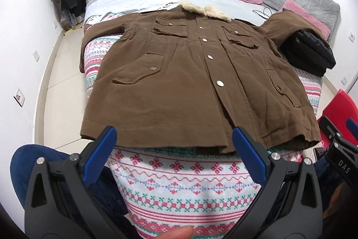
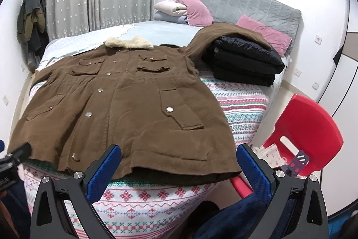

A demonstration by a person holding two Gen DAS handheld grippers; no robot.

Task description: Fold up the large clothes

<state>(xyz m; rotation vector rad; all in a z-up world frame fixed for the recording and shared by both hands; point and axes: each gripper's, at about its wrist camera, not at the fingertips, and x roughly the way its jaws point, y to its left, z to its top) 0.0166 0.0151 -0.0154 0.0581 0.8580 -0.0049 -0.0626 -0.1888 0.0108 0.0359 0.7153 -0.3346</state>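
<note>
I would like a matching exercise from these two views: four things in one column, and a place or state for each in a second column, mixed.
Things:
1. brown coat
2. black folded garment
3. red chair
4. pink pillow

Places or states:
A. on the floor beside the bed
B. spread flat, front up, buttoned
C. leaning against the grey headboard
D. partly under one coat sleeve

Pairs: 1-B, 2-D, 3-A, 4-C
</note>
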